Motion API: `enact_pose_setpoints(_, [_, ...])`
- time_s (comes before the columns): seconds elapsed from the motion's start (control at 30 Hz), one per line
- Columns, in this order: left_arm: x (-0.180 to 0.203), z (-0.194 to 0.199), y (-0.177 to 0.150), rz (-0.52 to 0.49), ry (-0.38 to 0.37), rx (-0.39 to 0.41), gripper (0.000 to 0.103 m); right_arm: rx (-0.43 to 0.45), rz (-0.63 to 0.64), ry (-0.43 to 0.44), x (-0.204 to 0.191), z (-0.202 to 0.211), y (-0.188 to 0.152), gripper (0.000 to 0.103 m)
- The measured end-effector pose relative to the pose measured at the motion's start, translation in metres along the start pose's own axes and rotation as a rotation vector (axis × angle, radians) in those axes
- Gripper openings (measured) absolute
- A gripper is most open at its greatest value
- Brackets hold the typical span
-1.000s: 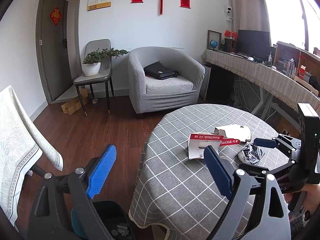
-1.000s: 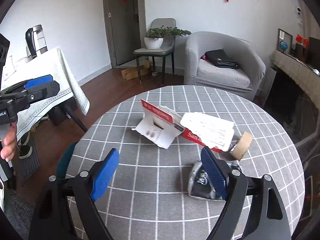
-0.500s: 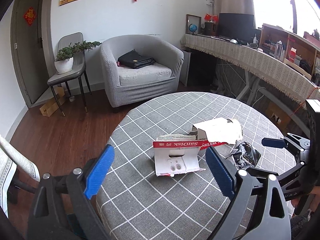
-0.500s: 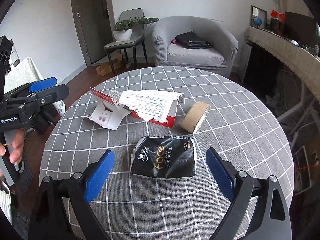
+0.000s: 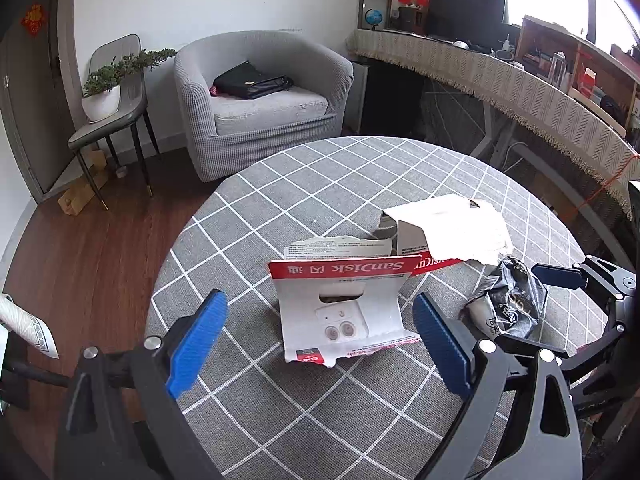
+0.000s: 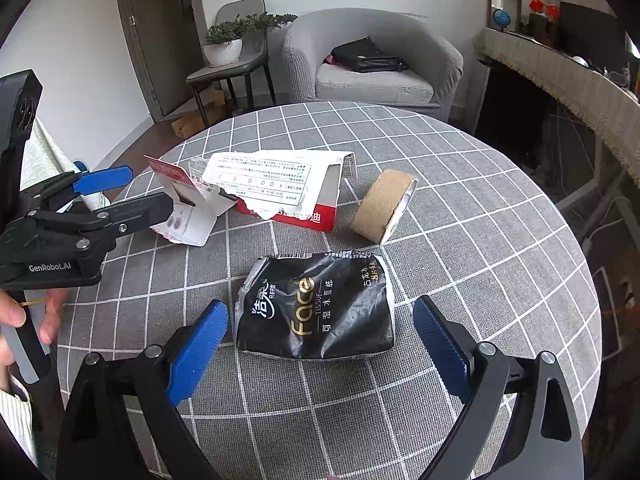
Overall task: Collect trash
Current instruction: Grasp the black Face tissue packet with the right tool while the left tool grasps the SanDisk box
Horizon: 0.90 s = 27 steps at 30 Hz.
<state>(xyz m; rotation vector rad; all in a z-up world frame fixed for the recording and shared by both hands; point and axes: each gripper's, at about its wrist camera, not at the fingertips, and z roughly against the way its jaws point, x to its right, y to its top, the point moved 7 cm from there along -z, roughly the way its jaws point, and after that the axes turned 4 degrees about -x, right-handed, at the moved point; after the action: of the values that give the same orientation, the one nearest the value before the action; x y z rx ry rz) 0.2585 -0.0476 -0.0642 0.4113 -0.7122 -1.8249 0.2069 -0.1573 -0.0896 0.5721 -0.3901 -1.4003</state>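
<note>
Grey checked cloth covers the round table (image 6: 500, 240), where trash lies scattered. Left tongs (image 5: 320, 344) stand wide apart around a torn red-and-white card package (image 5: 344, 312), not touching it; right tongs (image 6: 320, 344) gape around a crumpled black tissue wrapper (image 6: 316, 304). A cardboard roll (image 6: 382, 210) lies just beyond the wrapper.

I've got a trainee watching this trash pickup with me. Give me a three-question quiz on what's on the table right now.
1. True or false: the right tongs are shut on the black tissue wrapper.
2. Which item lies nearest the cardboard tape core: A) the torn red and white box, B) the opened SanDisk card, C) the potted plant?
3. Fill in: the left tongs are lined up on the ____.

Key: 1. False; they stand open, with the wrapper lying between and ahead of them. 2. A. 3. Opened SanDisk card.
</note>
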Motion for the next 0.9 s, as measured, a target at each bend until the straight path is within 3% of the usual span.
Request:
enact_pose_setpoints(0.37, [0.008,-0.024,0.003,-0.014,-0.001,-0.057,0.095,-0.021,0.019,0.009,0.0,-0.009,0.008,0.095])
enact_pose_setpoints(0.5, [0.011,-0.026,0.006,-0.016,0.012,-0.052,0.095,-0.014,0.05,-0.01,-0.004,-0.006,0.007,0.078])
enact_pose_setpoints(0.9, [0.023,-0.04,0.011,-0.032,0.05,-0.089,0.094,-0.014,0.047,0.049,-0.002,0.001,0.002,0.073])
